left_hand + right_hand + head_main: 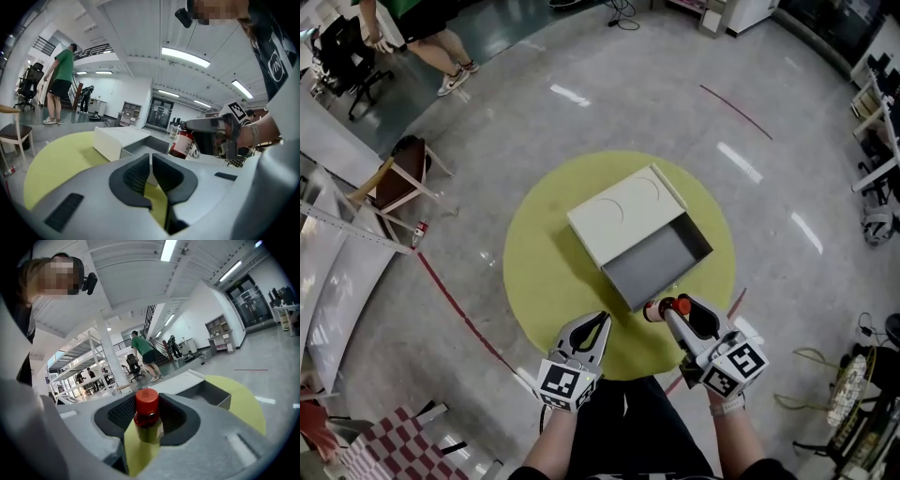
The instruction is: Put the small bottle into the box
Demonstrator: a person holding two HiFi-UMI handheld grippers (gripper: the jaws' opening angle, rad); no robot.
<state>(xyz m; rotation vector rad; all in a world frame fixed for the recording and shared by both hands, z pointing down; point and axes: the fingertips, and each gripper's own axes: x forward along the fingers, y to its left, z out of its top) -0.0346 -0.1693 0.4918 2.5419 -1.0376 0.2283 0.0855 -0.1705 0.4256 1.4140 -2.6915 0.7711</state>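
A small dark bottle with a red cap (147, 416) stands gripped between the jaws of my right gripper (680, 314), which is shut on it. In the head view the bottle (666, 307) hangs just off the near corner of the open grey box (661, 258); its white lid (619, 216) is slid back to the far left. In the left gripper view the bottle (181, 143) hangs to the right of the box (123, 140). My left gripper (592, 330) hovers over the yellow round table (539, 281) with its jaws shut and nothing between them.
The yellow table stands on a grey floor with red line markings. A wooden chair (398, 183) stands to the far left beside metal shelving (337, 272). A person (431, 33) stands at the back left. Cables and equipment (853, 384) lie at the right.
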